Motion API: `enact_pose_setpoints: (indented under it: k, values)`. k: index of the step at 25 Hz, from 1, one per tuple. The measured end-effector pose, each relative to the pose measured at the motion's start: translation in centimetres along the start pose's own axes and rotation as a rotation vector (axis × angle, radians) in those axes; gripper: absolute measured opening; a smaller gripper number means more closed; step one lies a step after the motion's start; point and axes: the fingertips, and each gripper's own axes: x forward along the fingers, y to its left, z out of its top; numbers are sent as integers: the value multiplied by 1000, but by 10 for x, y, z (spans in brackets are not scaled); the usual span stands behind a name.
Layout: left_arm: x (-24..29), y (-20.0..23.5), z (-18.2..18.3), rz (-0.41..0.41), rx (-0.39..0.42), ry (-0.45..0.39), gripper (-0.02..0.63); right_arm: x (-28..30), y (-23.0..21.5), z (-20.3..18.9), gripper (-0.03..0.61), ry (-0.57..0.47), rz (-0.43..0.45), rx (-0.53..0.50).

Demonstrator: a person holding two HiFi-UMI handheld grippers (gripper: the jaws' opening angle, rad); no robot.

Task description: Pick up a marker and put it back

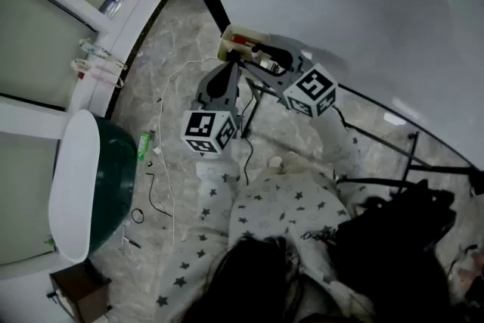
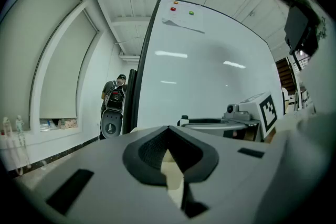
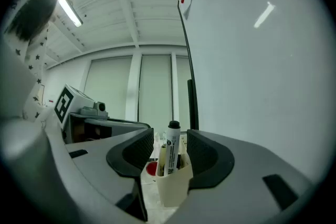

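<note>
A cream marker holder [image 1: 236, 43] hangs at the whiteboard's [image 1: 340, 4] lower corner. In the right gripper view the holder [image 3: 173, 186] stands between my jaws, with a white marker with a black cap [image 3: 171, 149] upright in it and something red [image 3: 151, 168] beside it. My right gripper [image 3: 170, 136] is open, its pads on either side of the marker and apart from it. In the head view the right gripper [image 1: 261, 55] reaches the holder from the right. My left gripper [image 2: 169, 131] is shut, its tip [image 1: 221, 79] just below the holder.
The whiteboard's black stand legs [image 1: 393, 155] spread over the marble floor. A green bin with a white lid [image 1: 83, 185] stands at the left, with loose cables [image 1: 162, 163] and a green bottle [image 1: 144, 145] near it. A person with a backpack [image 2: 114, 94] stands far off.
</note>
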Motion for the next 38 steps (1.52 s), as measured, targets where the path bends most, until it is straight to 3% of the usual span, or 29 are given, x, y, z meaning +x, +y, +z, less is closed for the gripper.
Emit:
enact_pose_setpoints:
  k: [10,12,28,38]
  values:
    - [-5,3,-2,20,-7,-12,0,9,5,-12,181,126,-19,-66]
    - [-5,2,-3,17,-8,-7,0,9,6,-12,91,130,-24,-74]
    - [-4,-5,2,-11,-15,-1,0,7,4,8,74,67,2,13]
    - [-11,-29,60,-55,25,-39,0,-4,13,73,74,-7,24,1]
